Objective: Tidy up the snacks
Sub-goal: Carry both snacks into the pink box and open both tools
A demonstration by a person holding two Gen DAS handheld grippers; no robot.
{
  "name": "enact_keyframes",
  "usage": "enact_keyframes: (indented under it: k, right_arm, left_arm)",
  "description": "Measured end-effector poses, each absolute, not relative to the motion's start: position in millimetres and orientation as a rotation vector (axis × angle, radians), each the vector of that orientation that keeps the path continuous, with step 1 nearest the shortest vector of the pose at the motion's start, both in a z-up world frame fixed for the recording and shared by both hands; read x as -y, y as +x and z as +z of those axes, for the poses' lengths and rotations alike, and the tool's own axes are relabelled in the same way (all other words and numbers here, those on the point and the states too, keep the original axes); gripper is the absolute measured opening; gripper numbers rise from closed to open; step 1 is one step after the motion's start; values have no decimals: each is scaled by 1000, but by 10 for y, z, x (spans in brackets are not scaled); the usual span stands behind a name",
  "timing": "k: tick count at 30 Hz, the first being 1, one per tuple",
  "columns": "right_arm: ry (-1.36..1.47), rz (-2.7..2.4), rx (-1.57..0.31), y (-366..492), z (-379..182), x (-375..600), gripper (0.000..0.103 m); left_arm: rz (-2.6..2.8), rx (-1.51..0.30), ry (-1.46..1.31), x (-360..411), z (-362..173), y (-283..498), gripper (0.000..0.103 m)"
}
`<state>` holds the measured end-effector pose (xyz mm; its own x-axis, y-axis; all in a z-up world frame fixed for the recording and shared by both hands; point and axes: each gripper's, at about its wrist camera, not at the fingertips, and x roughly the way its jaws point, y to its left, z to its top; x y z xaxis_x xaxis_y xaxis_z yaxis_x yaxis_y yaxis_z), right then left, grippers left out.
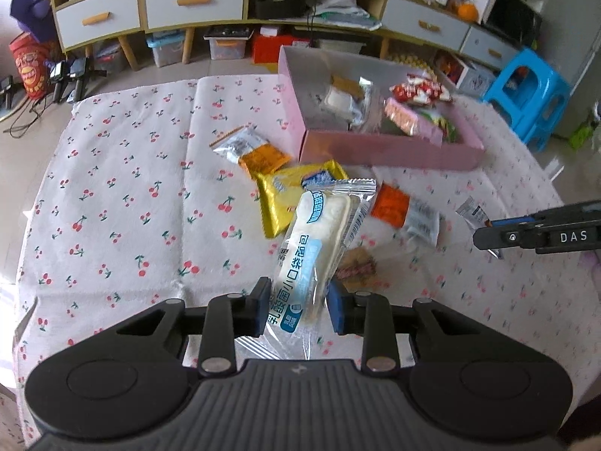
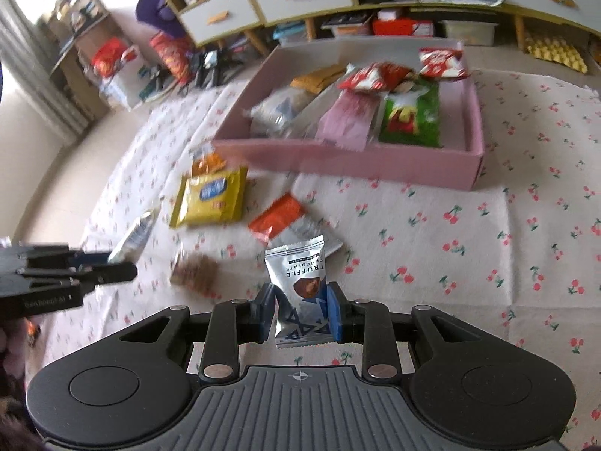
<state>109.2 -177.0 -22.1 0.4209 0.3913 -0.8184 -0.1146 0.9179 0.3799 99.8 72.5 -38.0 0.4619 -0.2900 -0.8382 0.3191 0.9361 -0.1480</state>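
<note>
My left gripper (image 1: pixel 299 300) is shut on the lower end of a clear-wrapped white bread packet (image 1: pixel 319 233), held slightly above the cherry-print cloth. My right gripper (image 2: pixel 300 302) is shut on a silver truffle chocolate sachet (image 2: pixel 298 274), also lifted. Each gripper shows in the other's view: the right one (image 1: pixel 482 235) at the right edge, the left one (image 2: pixel 126 268) at the left edge. On the cloth lie a yellow packet (image 1: pixel 278 199), two orange-and-clear packets (image 1: pixel 390 206) (image 1: pixel 259 156) and a small brown snack (image 1: pixel 357 267). Behind them a pink box (image 1: pixel 390 150) holds several snacks.
The cherry-print cloth (image 1: pixel 124 188) covers the table; its left half is bare. Beyond the far edge stand a low cabinet with grey drawers (image 1: pixel 188 0), storage bins on the floor and a blue plastic stool (image 1: pixel 526 86) at the right.
</note>
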Motion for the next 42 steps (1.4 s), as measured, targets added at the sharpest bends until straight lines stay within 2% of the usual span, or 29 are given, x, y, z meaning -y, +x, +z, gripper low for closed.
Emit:
enact_keyframes:
  k: [13, 24, 42]
  right_arm:
    - [431, 162, -973, 1335, -35, 2142, 28]
    - [603, 7, -847, 1552, -88, 2510, 28]
    - [620, 6, -793, 2234, -100, 2548, 29]
  left_arm:
    - [-343, -985, -84, -438, -253, 1266, 28]
    - [-298, -959, -204, -193, -252, 1590, 28]
    - [-250, -914, -116, 37, -274, 2319, 28]
